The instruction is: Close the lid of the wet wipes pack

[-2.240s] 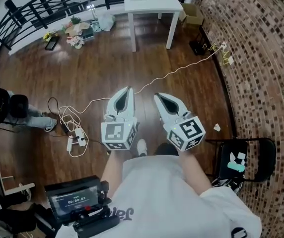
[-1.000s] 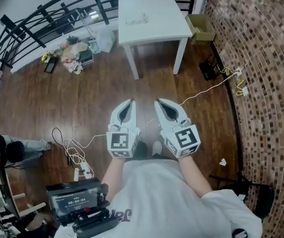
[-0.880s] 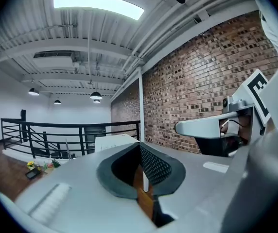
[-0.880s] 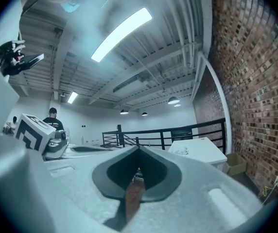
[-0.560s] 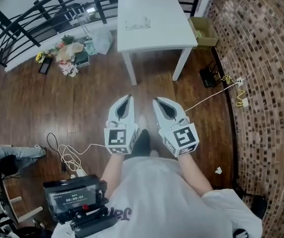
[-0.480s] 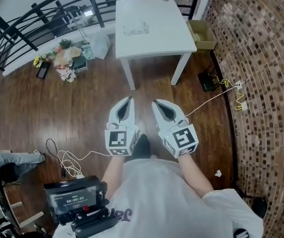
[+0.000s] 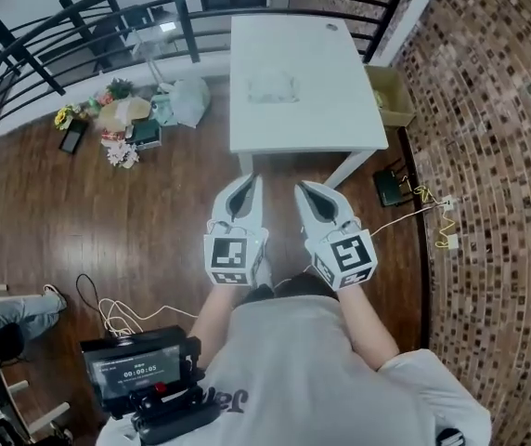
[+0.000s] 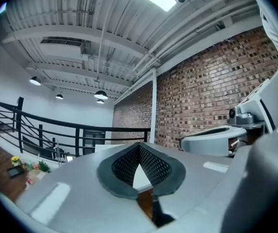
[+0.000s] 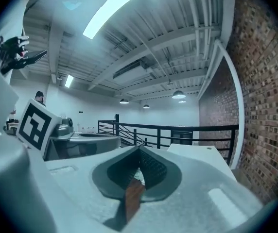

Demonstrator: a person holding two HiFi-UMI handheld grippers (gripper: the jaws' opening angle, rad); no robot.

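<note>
In the head view a pale wet wipes pack (image 7: 272, 86) lies flat on a white table (image 7: 340, 110); its lid is too small to make out. Both grippers are held side by side short of the table's near edge, over the wooden floor. My left gripper (image 7: 252, 180) is shut with nothing in it, and its fingertips meet in the left gripper view (image 8: 139, 145). My right gripper (image 7: 301, 187) is also shut and empty, with its tips touching in the right gripper view (image 9: 139, 150). The table's top (image 9: 202, 154) shows ahead of it.
A black railing (image 7: 108, 7) runs behind the table. Flowers and bags (image 7: 122, 119) lie on the floor at left. A cardboard box (image 7: 393, 96) and a brick wall (image 7: 498, 156) are at right. Cables (image 7: 108, 316) trail on the floor.
The person has walked toward the table, which now lies nearer and larger in the head view. Both grippers stay shut and side by side.
</note>
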